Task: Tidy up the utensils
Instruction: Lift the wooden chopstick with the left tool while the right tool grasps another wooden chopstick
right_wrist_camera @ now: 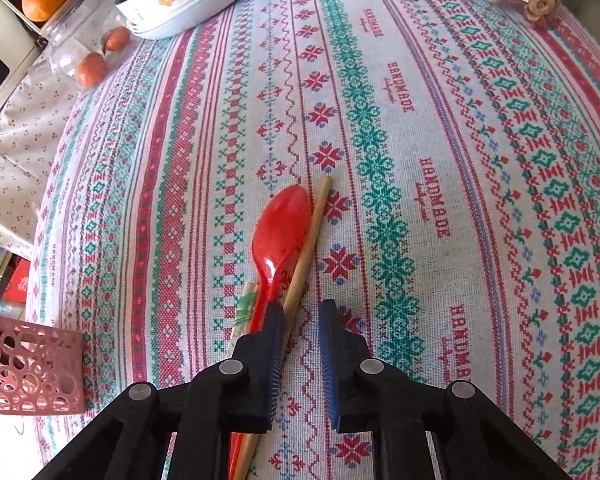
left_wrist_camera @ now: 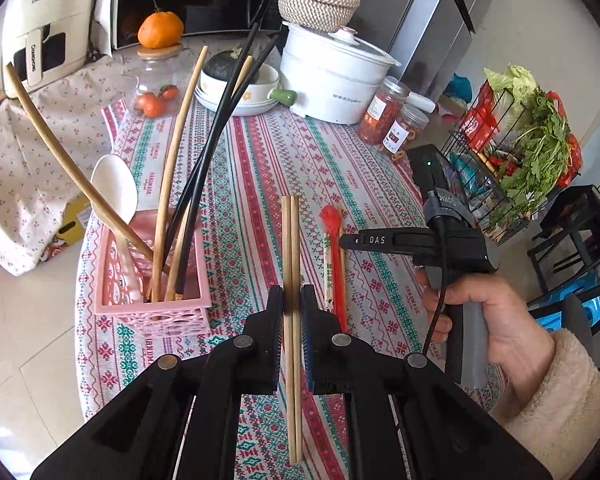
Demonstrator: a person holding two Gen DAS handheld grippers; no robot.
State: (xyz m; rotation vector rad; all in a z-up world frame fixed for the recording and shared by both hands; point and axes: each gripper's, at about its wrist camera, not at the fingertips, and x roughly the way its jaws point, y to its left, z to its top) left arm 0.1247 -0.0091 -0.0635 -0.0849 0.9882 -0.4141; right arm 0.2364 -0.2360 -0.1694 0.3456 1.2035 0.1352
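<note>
My left gripper [left_wrist_camera: 292, 300] is shut on a pair of wooden chopsticks [left_wrist_camera: 291, 248], held above the patterned tablecloth just right of the pink utensil basket [left_wrist_camera: 188, 304]. The basket holds a white spoon [left_wrist_camera: 114, 192], wooden utensils and black chopsticks [left_wrist_camera: 220, 108]. A red plastic spoon [right_wrist_camera: 280, 232], a single wooden chopstick [right_wrist_camera: 308, 248] and a paper-wrapped chopstick pair [right_wrist_camera: 246, 304] lie on the cloth. My right gripper [right_wrist_camera: 300, 316] is open just above them, its left finger over the spoon handle and chopstick. The right gripper also shows in the left wrist view [left_wrist_camera: 348, 240].
At the back stand a white cooker pot [left_wrist_camera: 332, 76] with a woven basket on top, a dish with a squash [left_wrist_camera: 240, 84], jars of dried food [left_wrist_camera: 384, 116] and a jar of tomatoes [left_wrist_camera: 156, 92]. A wire rack of greens [left_wrist_camera: 520, 152] stands at the right.
</note>
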